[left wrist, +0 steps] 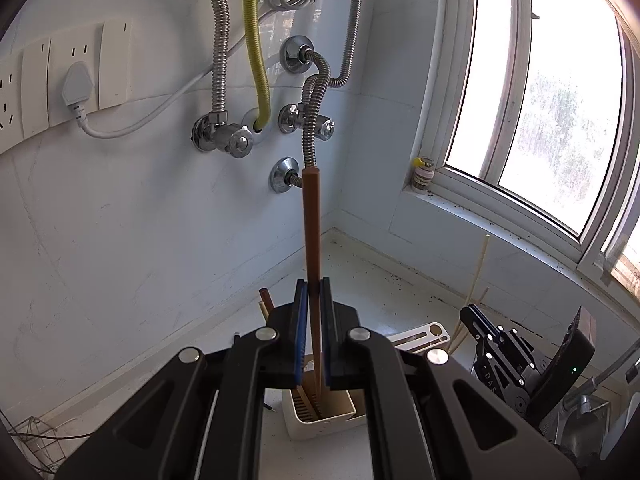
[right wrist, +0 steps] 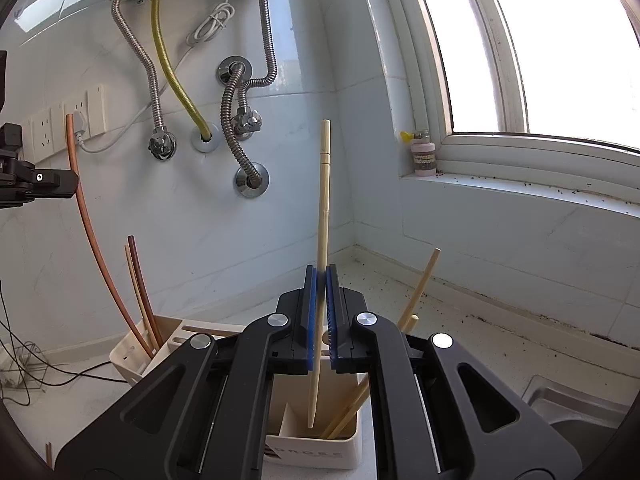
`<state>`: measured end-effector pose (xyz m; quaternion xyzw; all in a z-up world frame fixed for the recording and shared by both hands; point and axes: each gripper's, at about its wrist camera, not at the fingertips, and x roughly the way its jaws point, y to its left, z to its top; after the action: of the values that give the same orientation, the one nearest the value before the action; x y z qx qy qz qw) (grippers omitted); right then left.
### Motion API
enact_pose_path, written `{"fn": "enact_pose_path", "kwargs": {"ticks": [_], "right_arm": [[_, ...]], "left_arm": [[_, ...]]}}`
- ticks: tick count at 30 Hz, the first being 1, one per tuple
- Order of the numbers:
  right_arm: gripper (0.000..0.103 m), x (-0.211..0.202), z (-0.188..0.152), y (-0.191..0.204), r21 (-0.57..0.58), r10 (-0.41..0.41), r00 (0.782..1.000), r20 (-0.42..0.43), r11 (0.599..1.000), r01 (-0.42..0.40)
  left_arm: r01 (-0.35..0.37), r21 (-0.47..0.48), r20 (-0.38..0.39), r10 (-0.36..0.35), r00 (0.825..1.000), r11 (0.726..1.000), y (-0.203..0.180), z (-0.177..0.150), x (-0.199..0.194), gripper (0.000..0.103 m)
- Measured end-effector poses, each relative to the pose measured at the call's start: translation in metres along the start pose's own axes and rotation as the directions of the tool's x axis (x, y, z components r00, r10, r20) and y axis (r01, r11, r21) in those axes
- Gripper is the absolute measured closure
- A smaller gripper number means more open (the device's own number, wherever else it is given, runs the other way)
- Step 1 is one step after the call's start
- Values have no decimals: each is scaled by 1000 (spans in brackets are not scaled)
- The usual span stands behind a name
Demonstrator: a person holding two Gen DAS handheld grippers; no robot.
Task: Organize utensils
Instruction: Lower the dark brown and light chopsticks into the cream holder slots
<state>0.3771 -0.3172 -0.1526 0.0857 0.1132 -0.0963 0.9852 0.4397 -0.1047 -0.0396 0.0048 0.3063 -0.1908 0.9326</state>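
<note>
Midway through sorting. Left gripper (left wrist: 314,292) clamped on brown chopstick (left wrist: 310,216), tip entering holder (left wrist: 320,412) directly below. Right gripper (right wrist: 320,276) clamped on pale chopstick (right wrist: 323,184), tip inside white holder (right wrist: 312,446) beneath, beside 2 others. Both releases left.

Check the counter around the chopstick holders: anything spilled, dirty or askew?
Yes. Dark specks and grime litter the counter along the wall under the window. A pale chopstick leans askew out of the near holder.
</note>
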Motion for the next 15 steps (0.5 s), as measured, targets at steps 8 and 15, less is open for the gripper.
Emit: {"fn": "enact_pose_path", "kwargs": {"ticks": [8, 15], "right_arm": [[98, 2, -10, 4, -23, -12, 1000, 5, 1000, 12], [98, 4, -14, 6, -35, -10, 1000, -8, 999, 10]], "left_arm": [[4, 6, -12, -4, 1000, 1000, 3, -7, 12, 97], [14, 3, -26, -14, 1000, 1000, 4, -15, 19, 97]]}}
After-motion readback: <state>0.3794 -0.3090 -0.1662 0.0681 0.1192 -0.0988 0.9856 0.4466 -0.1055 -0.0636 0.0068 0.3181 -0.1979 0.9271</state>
